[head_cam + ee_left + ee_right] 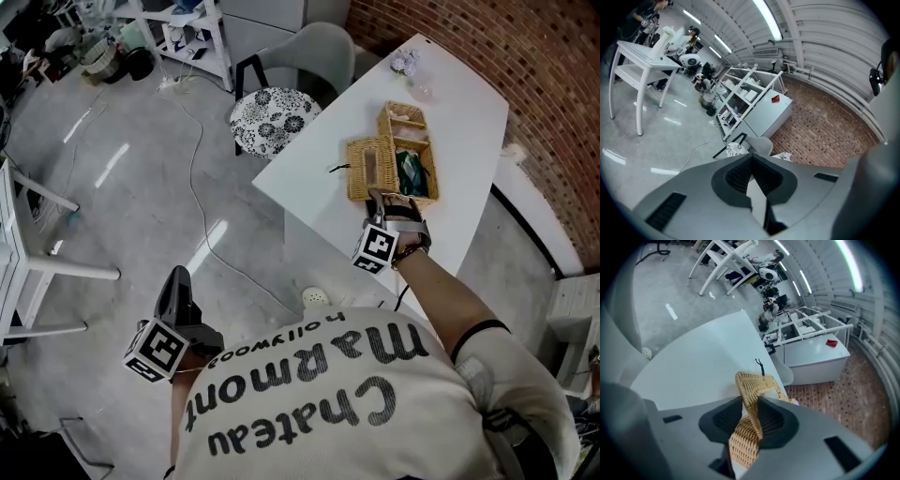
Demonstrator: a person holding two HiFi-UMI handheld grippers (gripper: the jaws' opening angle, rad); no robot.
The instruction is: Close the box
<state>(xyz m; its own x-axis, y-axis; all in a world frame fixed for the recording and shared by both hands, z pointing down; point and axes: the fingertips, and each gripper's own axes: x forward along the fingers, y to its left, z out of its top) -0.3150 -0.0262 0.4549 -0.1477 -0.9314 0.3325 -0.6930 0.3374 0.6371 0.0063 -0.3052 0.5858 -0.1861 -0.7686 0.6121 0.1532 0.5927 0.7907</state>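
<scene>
A wicker box (413,175) lies open on the white table (469,122), with something dark green inside. Its woven lid (368,169) is folded out to the left and has a black loop cord (338,169) at its outer edge. My right gripper (380,199) is at the lid's near edge. In the right gripper view the lid (751,385) stands on edge between the pads, and the right gripper (752,401) is shut on it. My left gripper (177,286) hangs low at the left over the floor, away from the table. It (751,161) is shut with nothing in it.
A chair with a flowered cushion (272,117) stands at the table's far left corner, with a grey chair (314,52) behind it. A small pale bunch (405,63) sits at the table's far end. A brick wall (553,84) runs along the right. A cable (195,178) lies on the floor.
</scene>
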